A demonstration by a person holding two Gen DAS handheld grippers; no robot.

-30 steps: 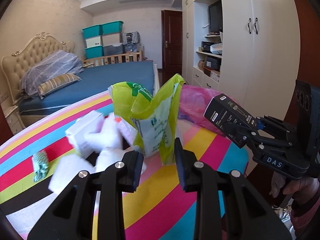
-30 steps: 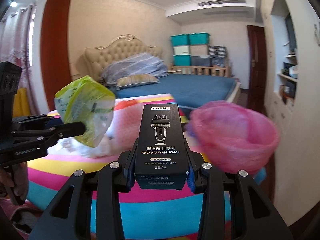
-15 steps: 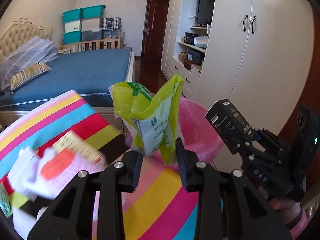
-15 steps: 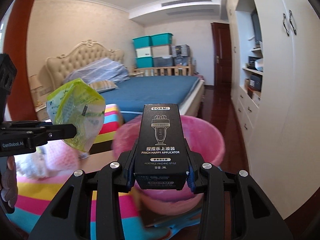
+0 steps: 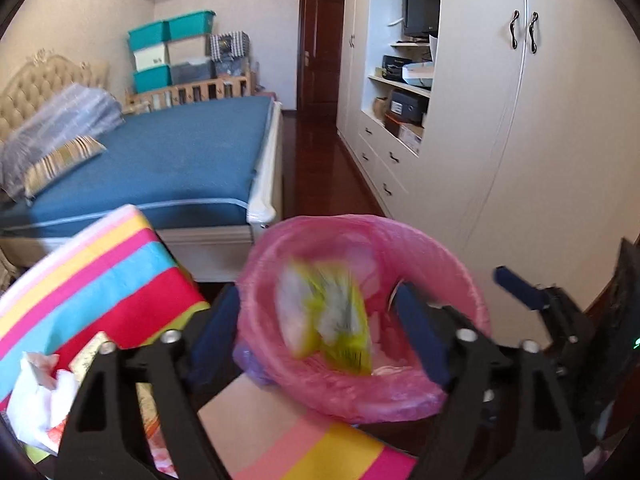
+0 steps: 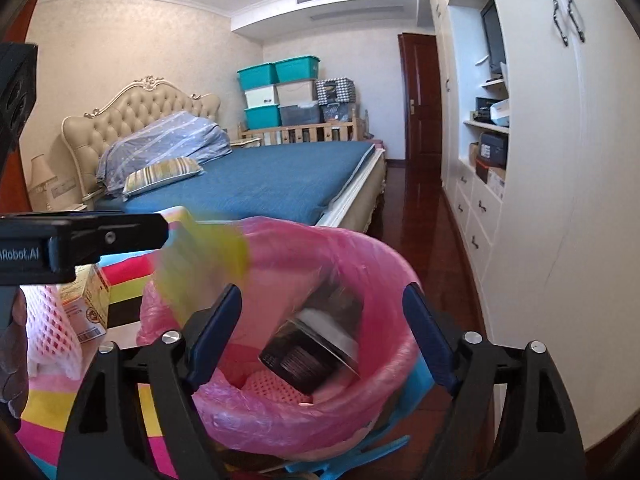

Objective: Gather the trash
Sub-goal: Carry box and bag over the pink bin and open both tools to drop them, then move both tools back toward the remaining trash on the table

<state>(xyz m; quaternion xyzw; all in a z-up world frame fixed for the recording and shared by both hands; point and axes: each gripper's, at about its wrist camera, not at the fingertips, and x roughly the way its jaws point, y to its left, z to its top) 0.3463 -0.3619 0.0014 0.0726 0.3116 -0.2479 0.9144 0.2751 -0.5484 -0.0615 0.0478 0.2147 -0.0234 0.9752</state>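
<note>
Pink-lined trash bin (image 6: 372,412) holds a blurred yellow-green bag (image 5: 328,316) and a black box (image 6: 316,348) — both inside its rim. Left gripper (image 5: 320,340) and right gripper (image 6: 320,336) are spread wide, holding nothing, over the bin. Striped desk (image 5: 96,272) edge sits just beside it — crumpled paper (image 5: 36,396) and a carton (image 6: 86,300) lie there.

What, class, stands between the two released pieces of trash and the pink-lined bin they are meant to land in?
Nothing visible does. The yellow-green wrapper is a blur in the mouth of the pink-lined bin, and the black box is already inside it. Both the left gripper and the right gripper are open and empty above it.
</note>
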